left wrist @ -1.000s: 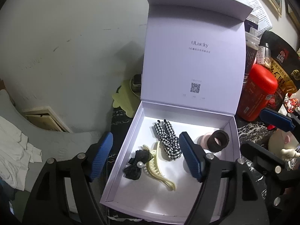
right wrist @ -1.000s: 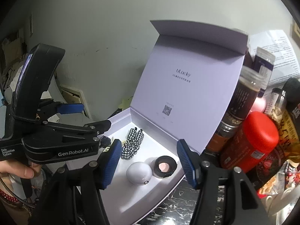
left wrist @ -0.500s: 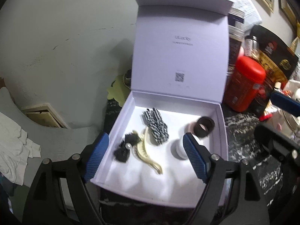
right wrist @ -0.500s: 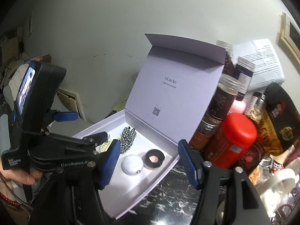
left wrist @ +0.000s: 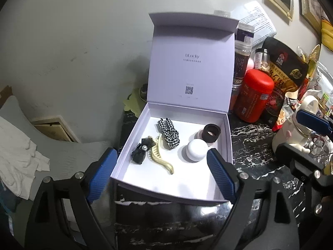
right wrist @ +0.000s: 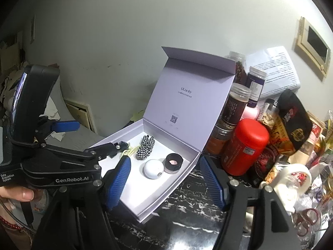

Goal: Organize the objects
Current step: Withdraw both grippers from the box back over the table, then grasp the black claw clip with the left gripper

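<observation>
**Both tongs open and empty over the filled gift box**

My left gripper (left wrist: 162,174) hangs in front of the box with its jaws spread wide. They have just been opening, and nothing is gripped: the blue pads (left wrist: 220,175) straddle the box's near corners without pressing them. My right gripper (right wrist: 164,182) is also parted, jaws just been opening, nothing between them but the box's near right wall and bare tabletop. In the right view I see the left gripper's black body and a thumb (right wrist: 17,193) on its handle.

The box (left wrist: 127,156) is pale lilac card with a white floor, sitting on a black marbled table (left wrist: 249,145) close to its left edge. Its hinged lid (left wrist: 191,68) stands upright, printed with a small logo and a QR code.

Inside:
- black bow clip (left wrist: 142,151), near left
- cream claw clip (left wrist: 160,159), just beside the bow, lying diagonally
- black-and-white checked scrunchie (left wrist: 169,133), behind the claw clip
- white round ball (left wrist: 196,151), right of centre
- dark ring (left wrist: 211,132) around something pink, just behind the ball

Right of the box: red canister (left wrist: 254,98), spice jars (right wrist: 236,106), a dark snack bag (left wrist: 285,77).
</observation>
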`<state>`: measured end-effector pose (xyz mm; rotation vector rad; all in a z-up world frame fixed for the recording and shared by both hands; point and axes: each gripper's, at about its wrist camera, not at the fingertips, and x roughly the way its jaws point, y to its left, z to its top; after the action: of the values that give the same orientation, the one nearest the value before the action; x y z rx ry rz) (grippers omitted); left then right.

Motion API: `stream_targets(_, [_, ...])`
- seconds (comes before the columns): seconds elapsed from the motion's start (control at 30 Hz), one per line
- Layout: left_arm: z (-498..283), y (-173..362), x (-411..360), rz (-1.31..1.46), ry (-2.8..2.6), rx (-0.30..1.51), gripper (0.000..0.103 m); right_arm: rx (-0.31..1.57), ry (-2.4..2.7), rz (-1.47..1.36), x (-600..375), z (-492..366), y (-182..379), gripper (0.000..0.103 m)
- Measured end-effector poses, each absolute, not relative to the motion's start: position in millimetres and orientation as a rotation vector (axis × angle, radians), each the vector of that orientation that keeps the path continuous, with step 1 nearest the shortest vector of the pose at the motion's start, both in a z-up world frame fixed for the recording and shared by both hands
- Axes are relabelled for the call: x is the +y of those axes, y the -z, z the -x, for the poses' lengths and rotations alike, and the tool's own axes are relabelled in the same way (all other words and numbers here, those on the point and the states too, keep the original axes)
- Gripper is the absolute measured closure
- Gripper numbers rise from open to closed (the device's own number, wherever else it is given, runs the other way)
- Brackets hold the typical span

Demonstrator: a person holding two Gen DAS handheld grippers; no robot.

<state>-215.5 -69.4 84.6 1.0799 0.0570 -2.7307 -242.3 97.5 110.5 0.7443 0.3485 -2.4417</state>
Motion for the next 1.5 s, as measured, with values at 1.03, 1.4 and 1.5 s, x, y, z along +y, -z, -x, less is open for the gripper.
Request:
stream_targets(1.03, [122,-66,-18,-1.135,2.83,-0.07,0.01,0.313,2.497,-0.901,140,148,-84,0.03])
stream_targets(1.4, [105,-39,-1,-1.187,2.85,-0.149,0.01,0.316,2.494,-0.993,152,123,-52,0.03])
stream_targets(1.5, [100,-31,1,-1.221,2.861,-0.136,0.01,0.313,2.488,-1.011,153,116,-46,0.03])
